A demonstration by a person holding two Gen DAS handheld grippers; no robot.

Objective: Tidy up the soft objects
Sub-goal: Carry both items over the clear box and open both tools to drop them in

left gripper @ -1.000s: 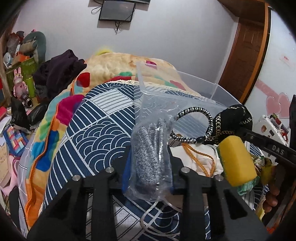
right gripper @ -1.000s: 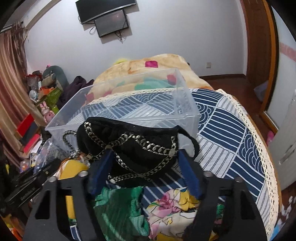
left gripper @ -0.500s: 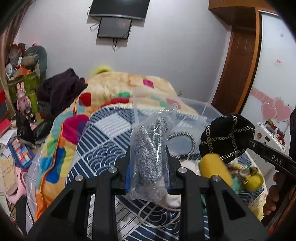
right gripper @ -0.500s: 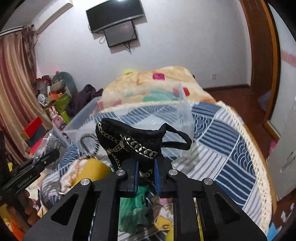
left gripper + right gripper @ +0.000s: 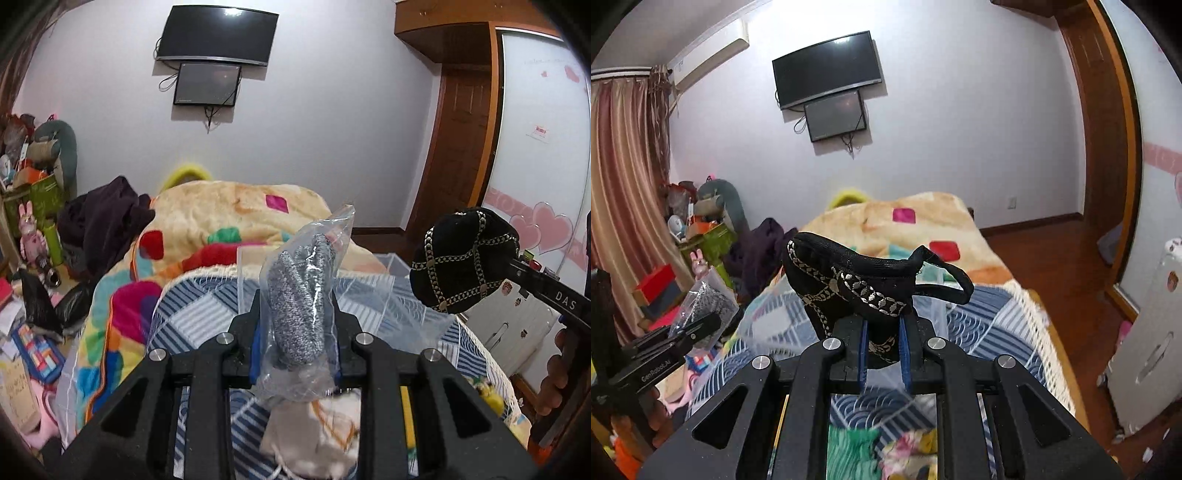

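Note:
My left gripper (image 5: 295,328) is shut on a clear plastic bag of grey knitted gloves (image 5: 301,295), held up above the bed. My right gripper (image 5: 882,347) is shut on a black cap with gold chain trim (image 5: 849,273), also lifted; the cap shows at the right of the left wrist view (image 5: 461,260). The bagged gloves show at the left of the right wrist view (image 5: 705,299). A clear plastic bin (image 5: 388,295) lies on the bed beyond and below both grippers, blurred.
The bed has a blue patterned cover (image 5: 990,325) and a colourful blanket (image 5: 221,221). Loose soft items lie below: white cloth (image 5: 314,432), green cloth (image 5: 849,454), floral cloth (image 5: 908,458). Clutter fills the floor at left (image 5: 33,332). A wardrobe (image 5: 535,166) stands at right.
Both grippers rose well above the bed. The right gripper closed on the black cap and lifted it off the pile. The left kept hold of the bagged gloves.

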